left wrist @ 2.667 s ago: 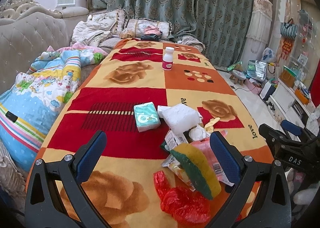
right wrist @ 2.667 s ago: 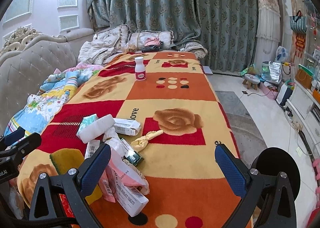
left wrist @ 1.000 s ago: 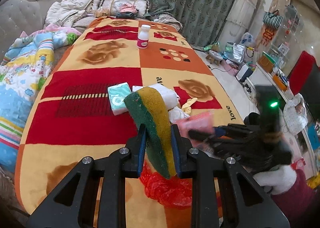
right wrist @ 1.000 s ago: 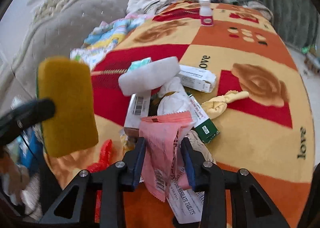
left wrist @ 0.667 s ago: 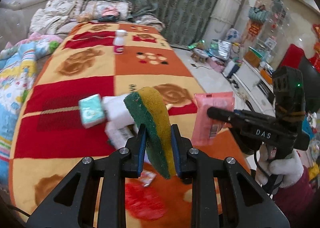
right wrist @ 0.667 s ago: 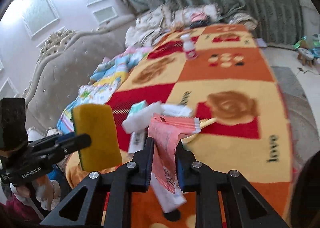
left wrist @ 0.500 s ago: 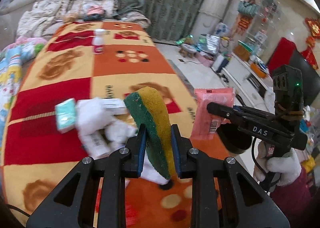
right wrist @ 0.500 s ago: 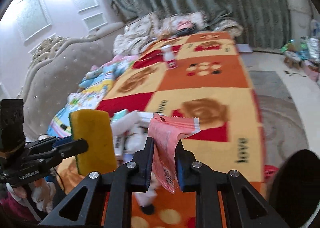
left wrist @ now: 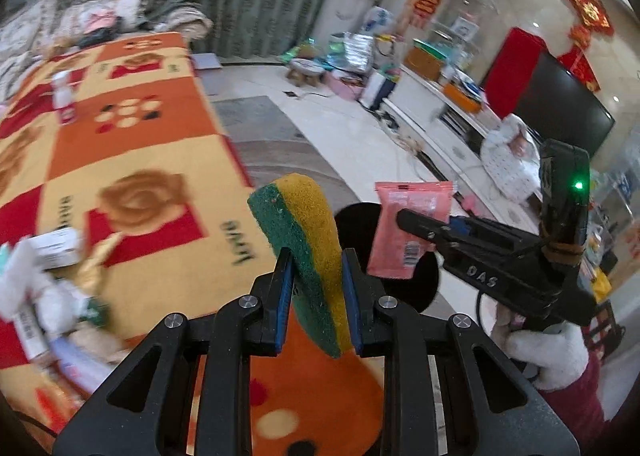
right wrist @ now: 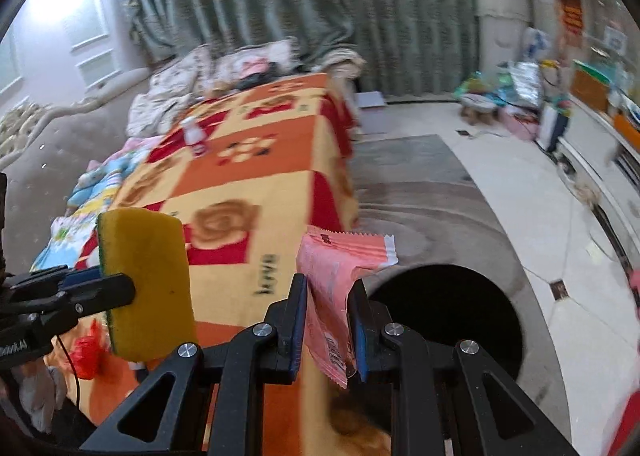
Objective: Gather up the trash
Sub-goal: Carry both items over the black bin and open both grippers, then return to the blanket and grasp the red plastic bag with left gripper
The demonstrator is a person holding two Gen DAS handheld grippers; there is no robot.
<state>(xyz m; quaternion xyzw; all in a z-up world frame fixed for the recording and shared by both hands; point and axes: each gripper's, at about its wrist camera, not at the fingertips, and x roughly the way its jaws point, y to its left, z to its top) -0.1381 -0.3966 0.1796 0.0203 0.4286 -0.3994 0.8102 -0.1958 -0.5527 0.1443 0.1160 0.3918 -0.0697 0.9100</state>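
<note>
My left gripper (left wrist: 314, 280) is shut on a yellow and green sponge (left wrist: 306, 240), held upright in the air past the table's right edge; the sponge also shows in the right wrist view (right wrist: 146, 282). My right gripper (right wrist: 328, 312) is shut on a pink wrapper (right wrist: 336, 280), which hangs down between its blue pads; the wrapper also shows in the left wrist view (left wrist: 404, 228). A round black bin (right wrist: 448, 316) stands on the floor just beyond and below both grippers; part of it shows in the left wrist view (left wrist: 416, 280) behind the sponge and wrapper.
A table under an orange, red and yellow blanket (left wrist: 132, 143) lies to the left, with a heap of boxes and tissue trash (left wrist: 44, 276) and a small white bottle (left wrist: 64, 95). A red bag (right wrist: 86, 348) lies near its front. A TV cabinet (left wrist: 444, 123) stands right.
Both grippers closed on the sponge and the pink wrapper, lifted them off the table and swung right. The black bin on the floor has come into view below them.
</note>
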